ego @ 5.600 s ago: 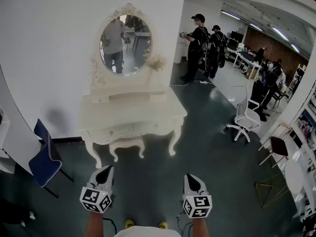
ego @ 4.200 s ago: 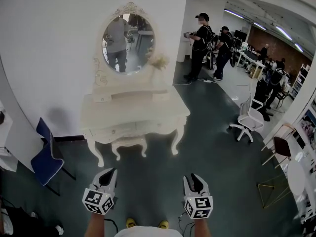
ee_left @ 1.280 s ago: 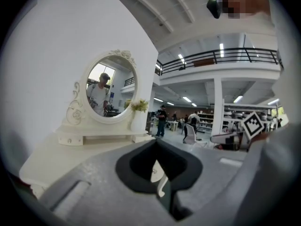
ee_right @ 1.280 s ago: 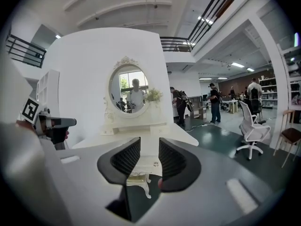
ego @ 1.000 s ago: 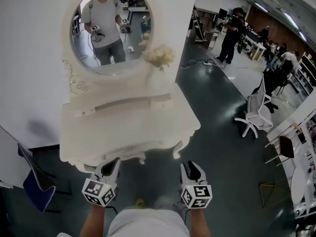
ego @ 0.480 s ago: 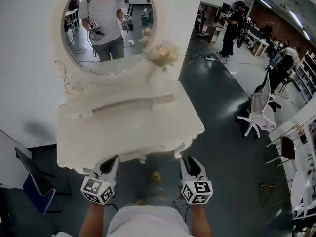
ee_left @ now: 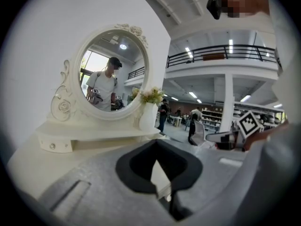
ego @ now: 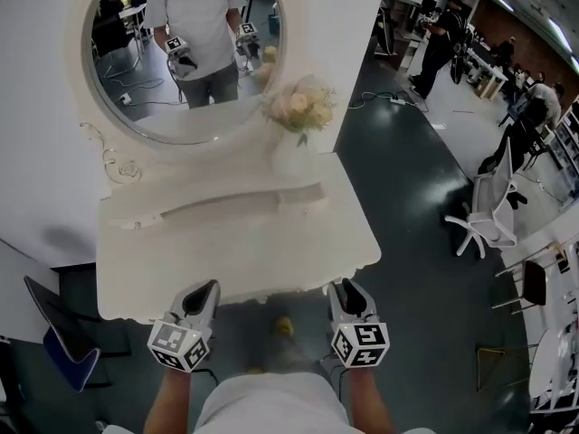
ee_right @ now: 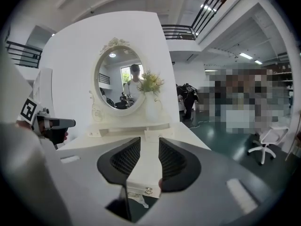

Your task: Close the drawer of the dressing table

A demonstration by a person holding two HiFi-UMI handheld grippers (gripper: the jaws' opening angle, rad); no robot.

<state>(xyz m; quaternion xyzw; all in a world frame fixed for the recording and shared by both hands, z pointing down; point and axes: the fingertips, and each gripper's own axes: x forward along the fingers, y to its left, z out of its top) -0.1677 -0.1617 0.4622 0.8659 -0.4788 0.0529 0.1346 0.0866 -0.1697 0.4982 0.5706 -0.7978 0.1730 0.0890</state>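
Observation:
The white dressing table (ego: 235,247) stands right in front of me, with an oval mirror (ego: 181,52) and a vase of flowers (ego: 298,111) at its back. My left gripper (ego: 203,295) is at the table's front edge, left of centre, shut and empty. My right gripper (ego: 347,295) is at the front edge further right, open with nothing in it. Between its jaws in the right gripper view I see the table's front panel with a small knob (ee_right: 148,190). The tabletop hides the front drawers in the head view, so how they stand cannot be told.
Small knobbed drawers (ee_left: 51,145) sit on the raised shelf under the mirror. A blue chair (ego: 52,337) stands at the left, against the wall. A white office chair (ego: 493,220) is at the right, and people (ego: 448,34) stand far behind. My foot (ego: 283,325) shows below the table's edge.
The head view has closed in on the dressing table, from a few steps away to right above it. Both grippers now reach its front edge. Their jaws look unchanged.

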